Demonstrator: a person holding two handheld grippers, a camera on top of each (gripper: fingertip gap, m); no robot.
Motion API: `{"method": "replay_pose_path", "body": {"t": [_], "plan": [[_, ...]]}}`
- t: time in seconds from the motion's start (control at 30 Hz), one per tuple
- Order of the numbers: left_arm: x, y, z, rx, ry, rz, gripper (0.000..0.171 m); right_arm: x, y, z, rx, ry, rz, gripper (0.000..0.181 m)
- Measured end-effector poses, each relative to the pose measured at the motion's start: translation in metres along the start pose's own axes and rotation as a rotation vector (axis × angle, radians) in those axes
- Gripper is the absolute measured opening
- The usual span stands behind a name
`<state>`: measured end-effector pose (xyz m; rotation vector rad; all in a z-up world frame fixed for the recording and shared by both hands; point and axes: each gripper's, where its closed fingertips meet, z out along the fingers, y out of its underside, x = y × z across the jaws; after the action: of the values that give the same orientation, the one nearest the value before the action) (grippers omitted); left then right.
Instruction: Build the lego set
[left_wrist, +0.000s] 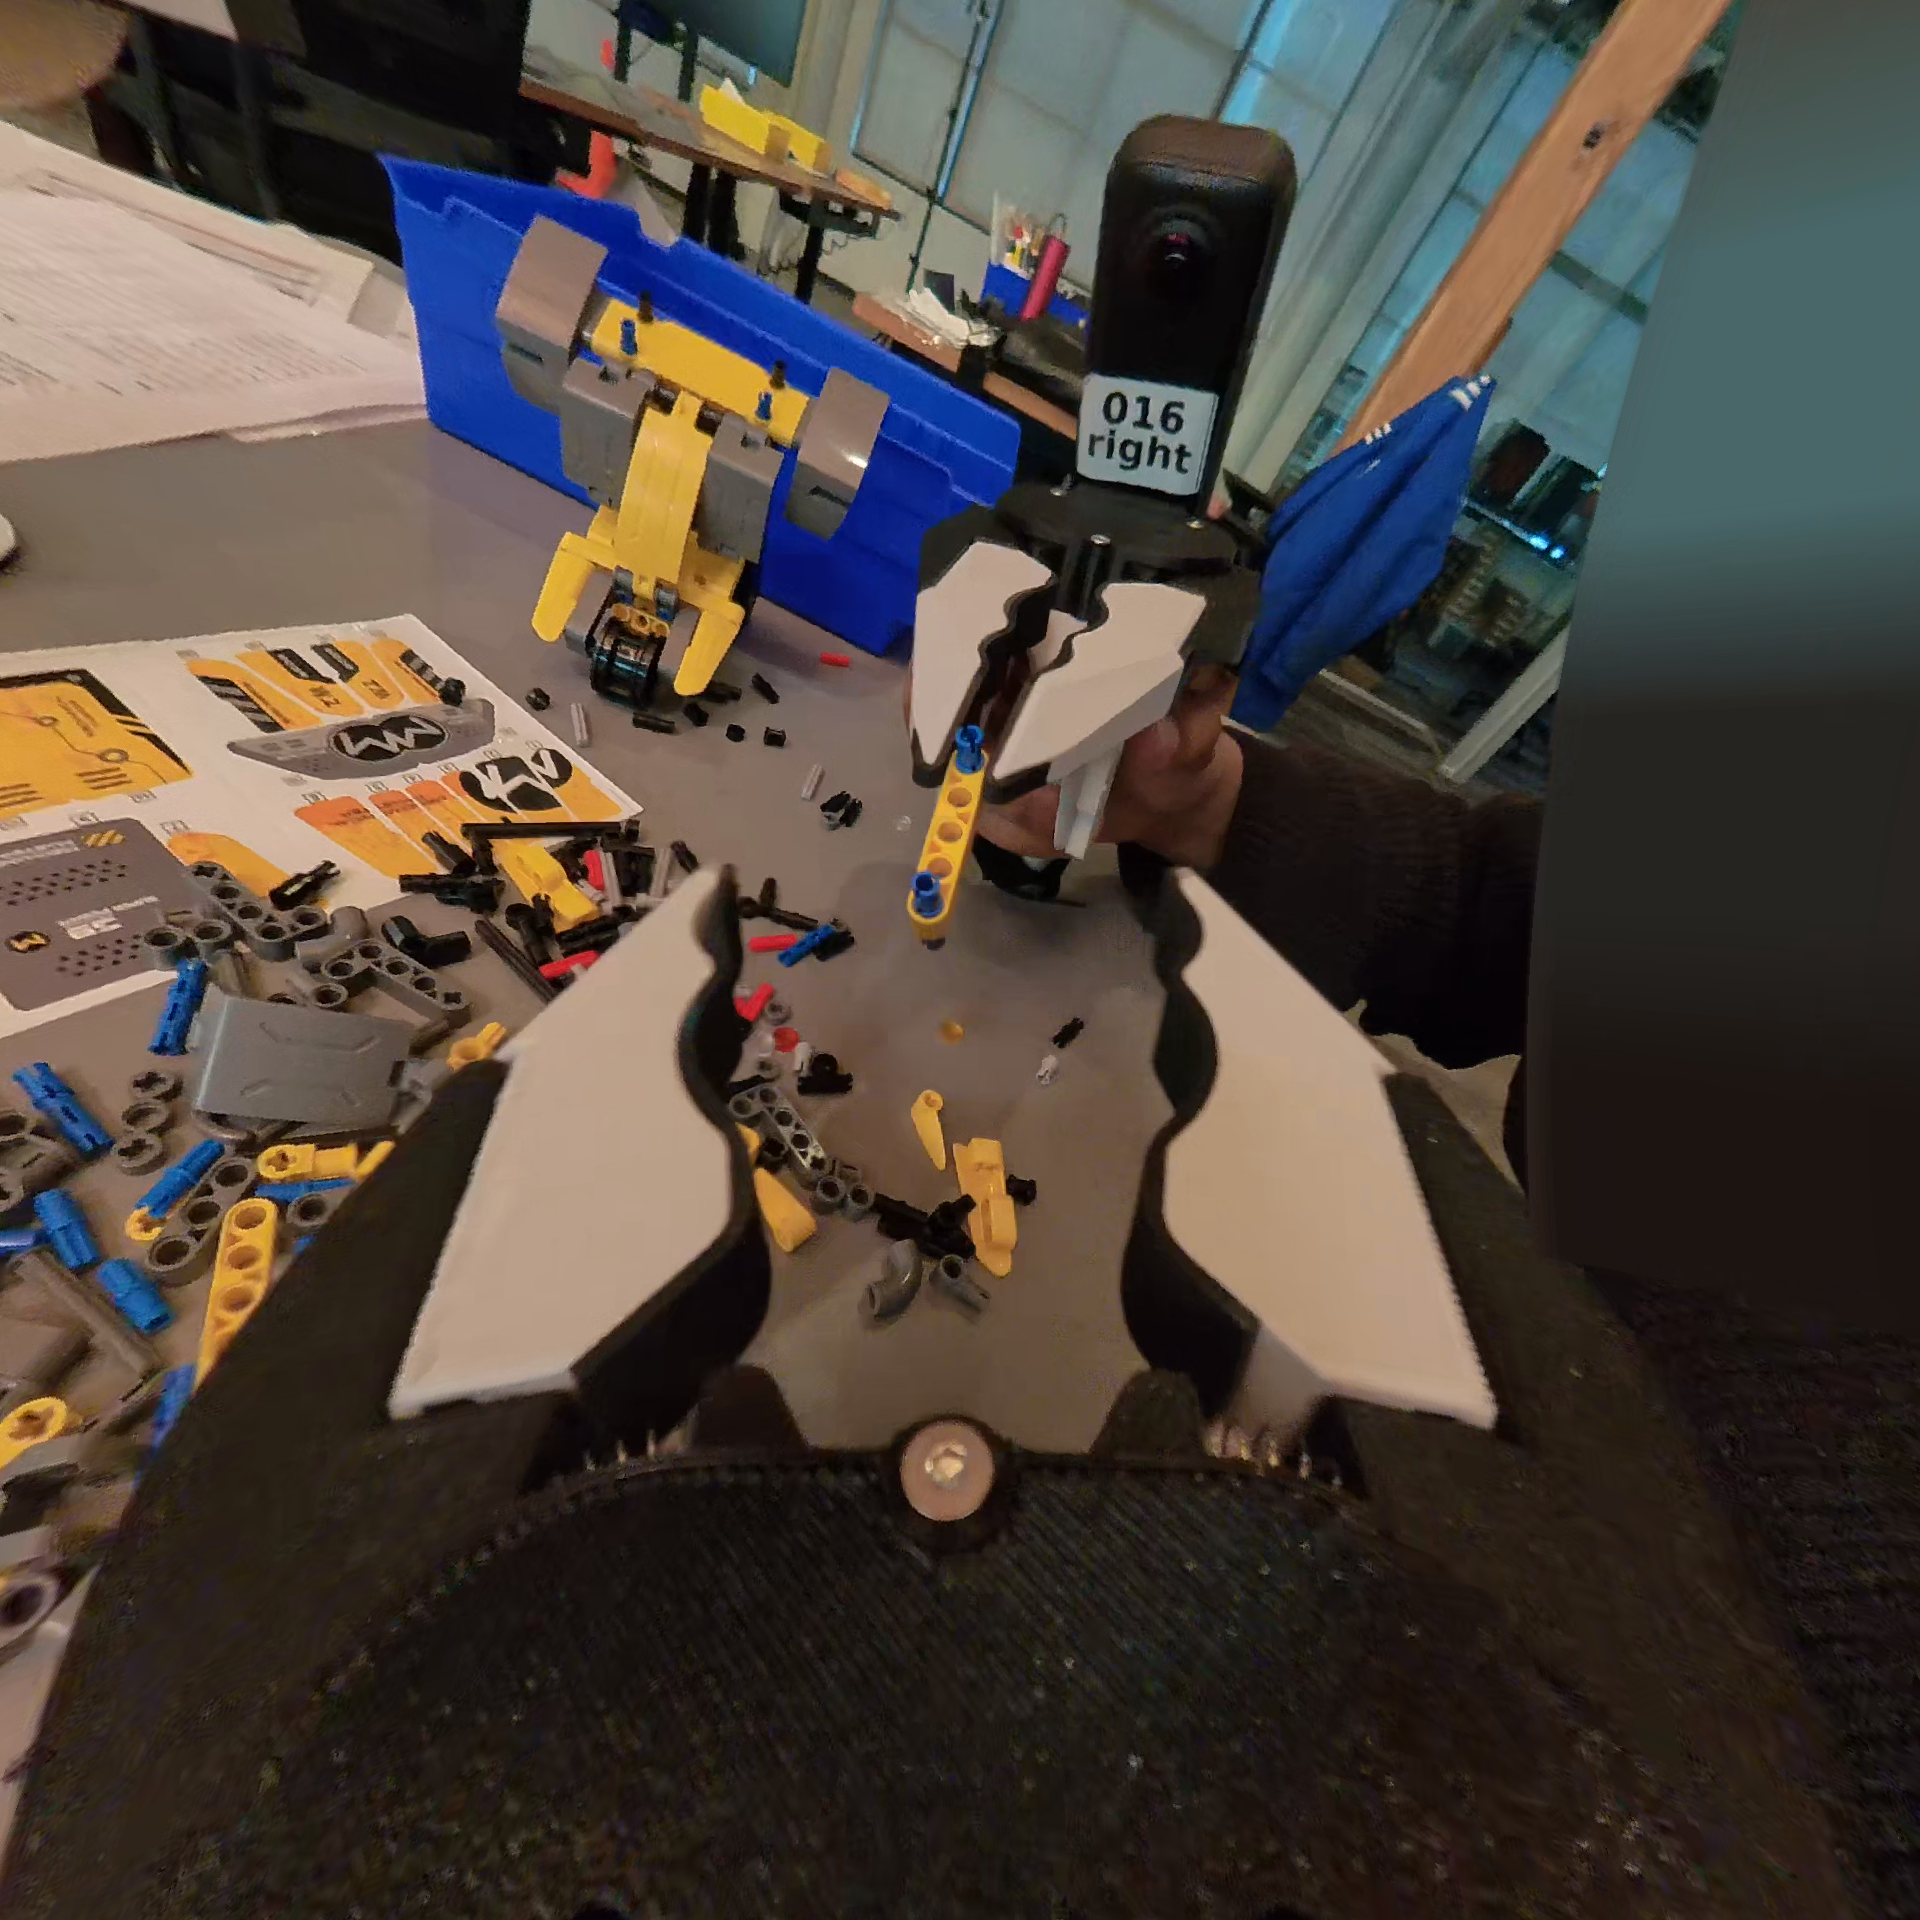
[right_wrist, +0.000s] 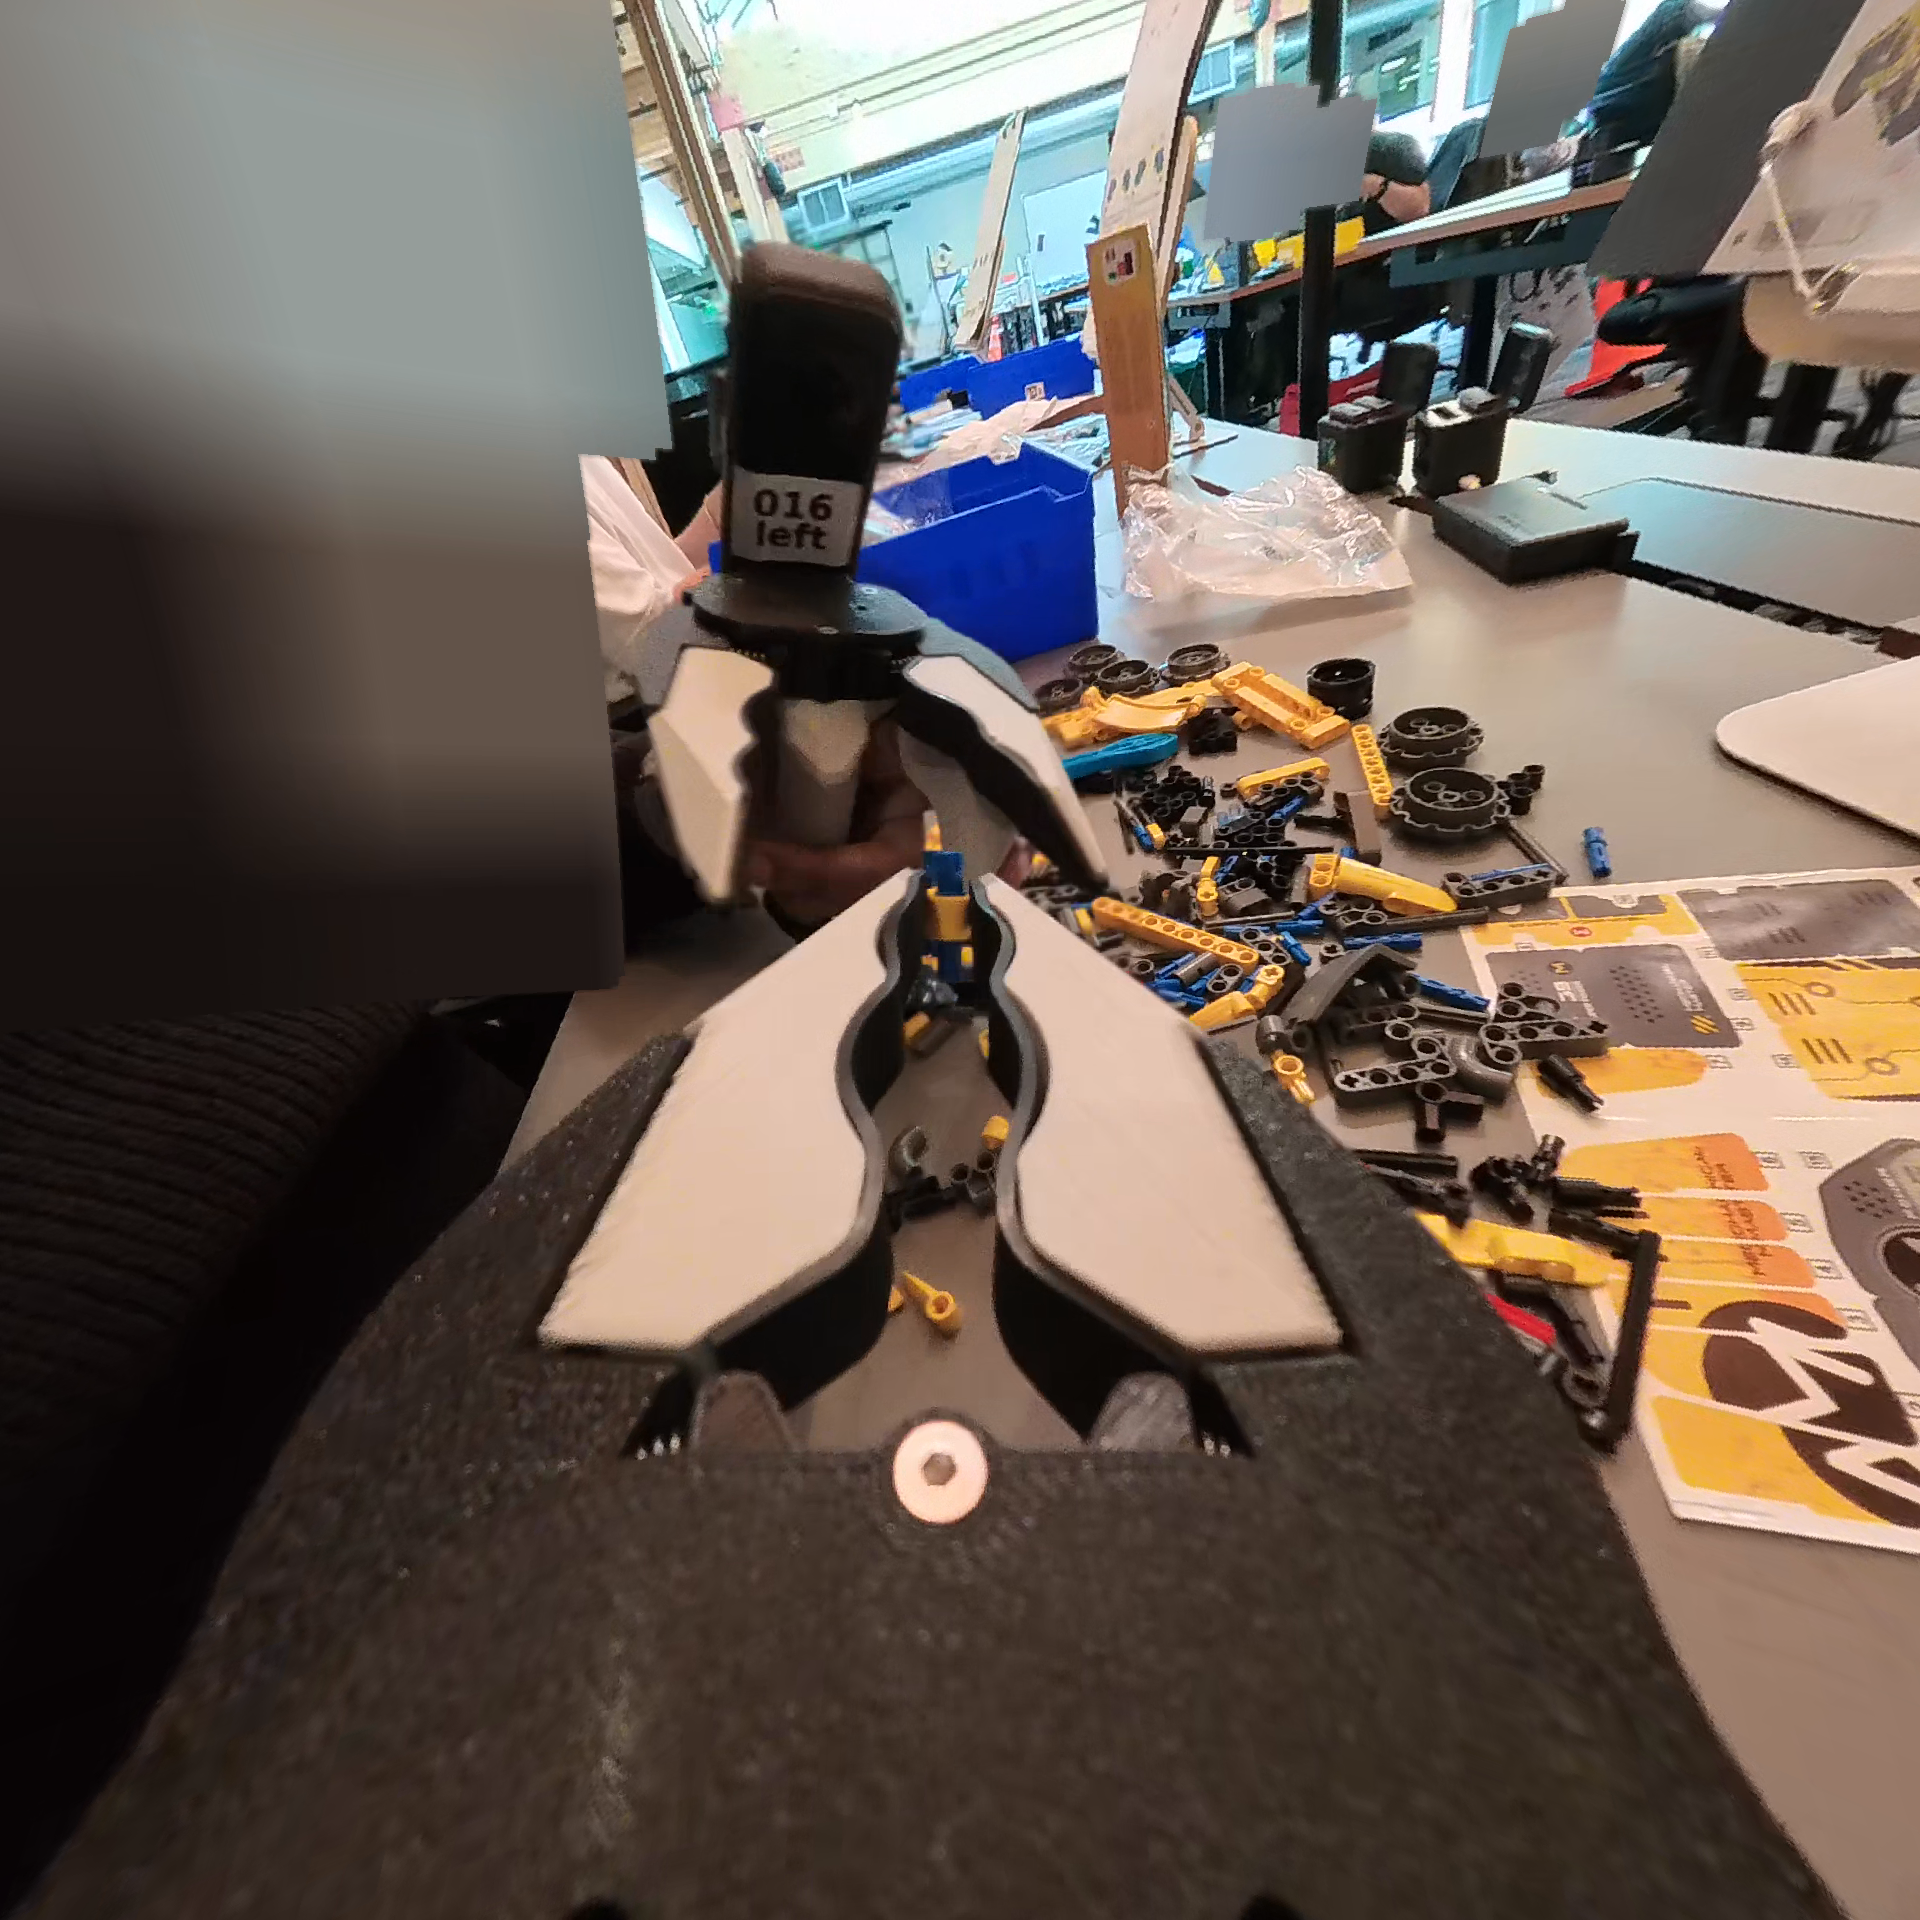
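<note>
My right gripper (right_wrist: 948, 891) is shut on a short yellow beam (right_wrist: 948, 920) with blue pins, gripping its top end. In the left wrist view the beam (left_wrist: 954, 816) hangs upright from the right gripper (left_wrist: 971, 743), its lower end just above the grey table (left_wrist: 987, 997). My left gripper (left_wrist: 945, 902) is open and empty, its fingers spread either side of the beam's lower end; it also shows in the right wrist view (right_wrist: 904, 878). A partly built yellow and grey model (left_wrist: 665, 468) leans against a blue bin (left_wrist: 935, 436).
Loose black, grey, yellow and blue parts (left_wrist: 260, 1091) cover the table left of the grippers, with a sticker sheet (left_wrist: 312, 727) behind them. The right wrist view shows that pile (right_wrist: 1299, 935), black wheels (right_wrist: 1434, 790), the sticker sheet (right_wrist: 1714, 1039) and an empty plastic bag (right_wrist: 1247, 540). The tips of both grippers are at nearly the same place.
</note>
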<state>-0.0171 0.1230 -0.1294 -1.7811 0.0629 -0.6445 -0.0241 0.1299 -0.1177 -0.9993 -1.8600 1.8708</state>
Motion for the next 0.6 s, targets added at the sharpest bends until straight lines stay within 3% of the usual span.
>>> {"method": "replay_pose_path", "body": {"t": [0.07, 0.13, 0.23, 0.3, 0.37, 0.47, 0.6], "plan": [[-0.001, 0.002, -0.003, -0.022, -0.048, 0.014, 0.094, 0.003, -0.003, -0.003, 0.020, 0.016, 0.000, 0.007], [0.013, 0.018, -0.010, -0.107, -0.070, 0.025, 0.094, 0.012, -0.004, -0.007, 0.034, 0.058, -0.009, 0.008], [0.043, 0.071, -0.030, -0.370, -0.110, 0.220, 0.091, 0.016, -0.005, -0.016, 0.062, 0.058, 0.034, 0.008], [0.045, 0.105, -0.044, -0.529, -0.201, 0.382, 0.083, 0.011, -0.011, -0.018, 0.101, 0.029, 0.067, 0.008], [0.053, 0.124, -0.046, -0.567, -0.228, 0.421, 0.067, 0.003, -0.016, -0.017, 0.127, -0.010, 0.087, 0.007], [0.073, 0.138, -0.039, -0.543, -0.165, 0.335, 0.060, -0.006, -0.015, -0.012, 0.121, -0.025, 0.062, 0.008], [0.063, 0.153, -0.035, -0.582, -0.231, 0.355, 0.049, -0.015, -0.011, -0.006, 0.105, -0.034, 0.029, 0.008]]}}
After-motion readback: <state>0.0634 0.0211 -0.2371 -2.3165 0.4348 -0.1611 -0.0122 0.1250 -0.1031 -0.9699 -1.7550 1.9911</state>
